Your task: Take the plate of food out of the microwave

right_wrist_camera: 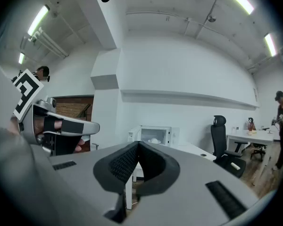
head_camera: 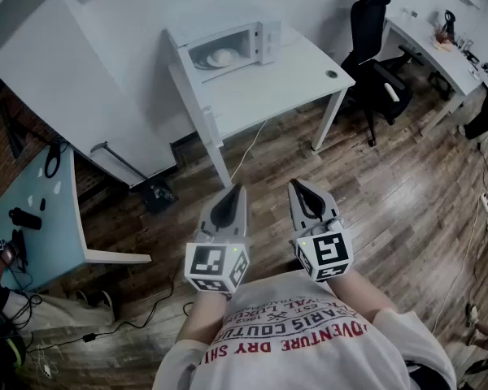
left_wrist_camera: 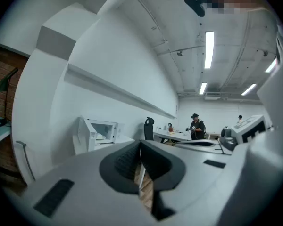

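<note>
Starting at the left, what stood there? the first asked.

"A teal table, well apart from the job," said the second. "Then came the left gripper, held near the person's body. Its jaws were pressed together with nothing between them."

"And the plate of food?"

"It was far off, inside the microwave, whose door hung open. The microwave sat at the far left end of a white table, and the plate looked untouched. The task had hardly begun, I'd say."

"What about the other claw?"

"The right gripper was just beside the left one. It was closed tight too, and just as empty."

"What could have gone wrong from there?"

"A cable ran across the floor below the white table, so a foot might have caught it on the walk over. Jaws not opened in time would have shoved the plate deeper instead of straddling its rim. Gripping only one edge might have tipped it and spilled the food. The open door could also have been knocked by the left gripper on the way in. The office chair stood off to the right and looked like no trouble."
</note>
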Demonstrator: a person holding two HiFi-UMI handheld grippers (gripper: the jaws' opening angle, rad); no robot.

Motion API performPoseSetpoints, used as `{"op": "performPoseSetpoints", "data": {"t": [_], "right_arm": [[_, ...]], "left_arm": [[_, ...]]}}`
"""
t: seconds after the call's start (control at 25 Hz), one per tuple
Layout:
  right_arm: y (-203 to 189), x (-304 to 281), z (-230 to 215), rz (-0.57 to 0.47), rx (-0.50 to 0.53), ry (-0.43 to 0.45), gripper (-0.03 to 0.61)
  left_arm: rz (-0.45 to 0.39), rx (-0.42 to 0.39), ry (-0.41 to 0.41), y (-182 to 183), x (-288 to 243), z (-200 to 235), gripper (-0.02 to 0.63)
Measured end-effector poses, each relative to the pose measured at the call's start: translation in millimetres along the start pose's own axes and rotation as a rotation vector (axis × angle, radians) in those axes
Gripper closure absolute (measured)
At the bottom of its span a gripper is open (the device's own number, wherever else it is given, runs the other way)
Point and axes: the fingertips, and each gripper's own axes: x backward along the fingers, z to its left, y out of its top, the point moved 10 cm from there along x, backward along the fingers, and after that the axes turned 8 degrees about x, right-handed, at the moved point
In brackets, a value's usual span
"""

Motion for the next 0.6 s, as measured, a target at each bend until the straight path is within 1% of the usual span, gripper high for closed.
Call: {"op": "performPoseSetpoints", "data": {"t": [0.36,0.6], "right_arm": [[-6.5,10.8,-7.1,0.015,-0.013,0.005,0.566],[-5.7,17.4,-8.4,-0.016,-0.041,-0.011,0.566]], "left_arm": [[0.005,0.026,-0.006,-6.4,-1.0,-10.4,0.606],[0.007,0.037,-0.005,-9.3,2.2,-12.4,0.606]]}}
